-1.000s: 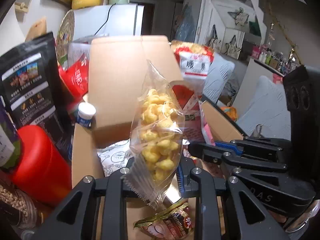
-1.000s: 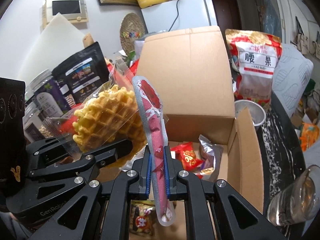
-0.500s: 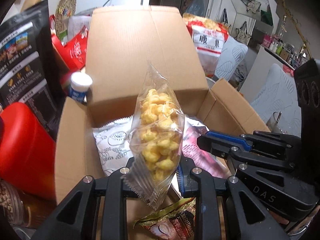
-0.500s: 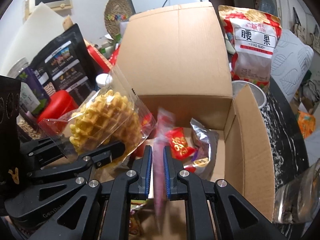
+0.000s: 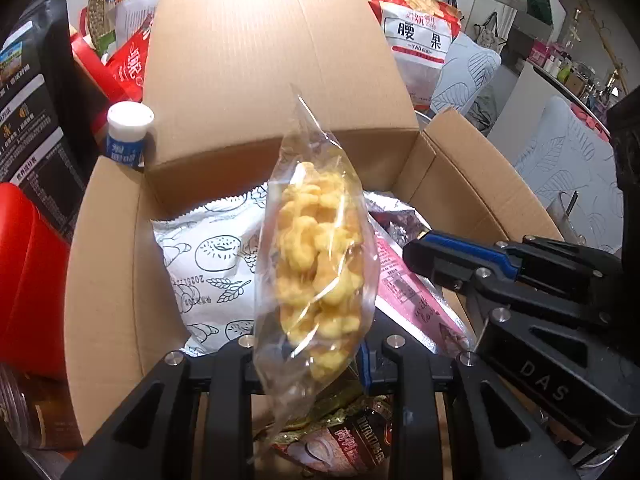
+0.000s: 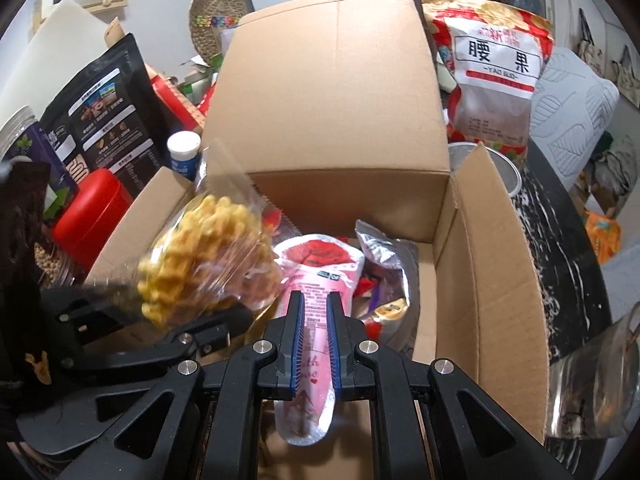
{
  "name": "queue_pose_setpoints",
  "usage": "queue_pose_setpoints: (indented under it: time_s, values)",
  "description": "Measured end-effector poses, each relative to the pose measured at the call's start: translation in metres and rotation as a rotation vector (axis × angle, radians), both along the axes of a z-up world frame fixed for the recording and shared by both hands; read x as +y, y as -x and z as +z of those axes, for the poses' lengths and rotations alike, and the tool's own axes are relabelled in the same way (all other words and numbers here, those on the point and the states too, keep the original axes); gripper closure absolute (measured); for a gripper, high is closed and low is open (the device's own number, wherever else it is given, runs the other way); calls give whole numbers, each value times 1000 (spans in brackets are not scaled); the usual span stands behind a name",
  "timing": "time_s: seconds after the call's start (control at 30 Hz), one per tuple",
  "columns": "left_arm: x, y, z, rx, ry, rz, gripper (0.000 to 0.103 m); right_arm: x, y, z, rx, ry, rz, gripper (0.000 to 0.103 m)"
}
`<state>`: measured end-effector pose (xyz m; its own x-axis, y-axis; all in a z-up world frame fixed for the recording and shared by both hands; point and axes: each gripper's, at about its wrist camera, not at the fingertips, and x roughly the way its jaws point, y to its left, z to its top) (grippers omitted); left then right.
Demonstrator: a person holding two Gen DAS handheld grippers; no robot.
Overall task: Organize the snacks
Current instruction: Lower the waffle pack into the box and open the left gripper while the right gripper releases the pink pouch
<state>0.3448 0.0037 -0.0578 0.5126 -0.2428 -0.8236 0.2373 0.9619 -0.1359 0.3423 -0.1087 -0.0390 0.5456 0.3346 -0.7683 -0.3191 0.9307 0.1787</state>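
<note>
An open cardboard box (image 5: 112, 280) (image 6: 492, 280) fills both views. My left gripper (image 5: 312, 352) (image 6: 236, 316) is shut on a clear bag of yellow waffle (image 5: 316, 264) (image 6: 208, 264), which stands upright over the box. My right gripper (image 6: 314, 312) (image 5: 420, 252) has its fingers close together, just above the snacks in the box. A pink packet with a red rose (image 6: 320, 264) (image 5: 404, 280) lies face up under those fingers. It is wider than the gap between them and shows through it.
Inside the box lie a white bag printed with bread (image 5: 212, 256), a silver packet (image 6: 384, 256) and a dark snack packet (image 5: 348, 440). Around it stand a cashew bag (image 6: 500, 60), a black pouch (image 6: 100, 120), a red canister (image 5: 28, 272), a white-capped tube (image 5: 128, 132), a metal bowl (image 6: 508, 168) and a glass (image 6: 592, 380).
Both grippers have sunk toward the box. The pink packet stood edge-on between the right fingers; it now lies flat beneath them. The waffle bag stays in the left grip.
</note>
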Motion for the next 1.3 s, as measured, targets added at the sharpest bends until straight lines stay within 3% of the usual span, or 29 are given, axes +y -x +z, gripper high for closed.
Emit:
queue_pose_setpoints:
  time_s: [0.17, 0.33, 0.8, 0.87, 0.93, 1.0, 1.13, 1.3]
  values:
    - [-3, 5, 6, -15, -19, 8, 75, -3, 7, 7, -16, 12, -7, 91]
    - [-1, 13, 19, -54, -24, 35, 60, -6, 16, 17, -35, 23, -20, 91]
    - [4, 51, 63, -143, -31, 75, 60, -16, 54, 55, -101, 20, -42, 91]
    - [5, 58, 71, -157, -33, 79, 60, -17, 63, 64, -118, 18, -42, 87]
    - [6, 67, 80, -178, -31, 82, 60, -18, 73, 72, -134, 6, -43, 69]
    - [7, 77, 89, -195, -37, 94, 57, -19, 85, 81, -152, -5, -40, 66]
    - [11, 98, 104, -246, -35, 112, 25, -22, 105, 95, -187, -12, -39, 55]
    - [16, 122, 122, -288, -26, 124, 25, -25, 129, 108, -217, -8, -38, 52]
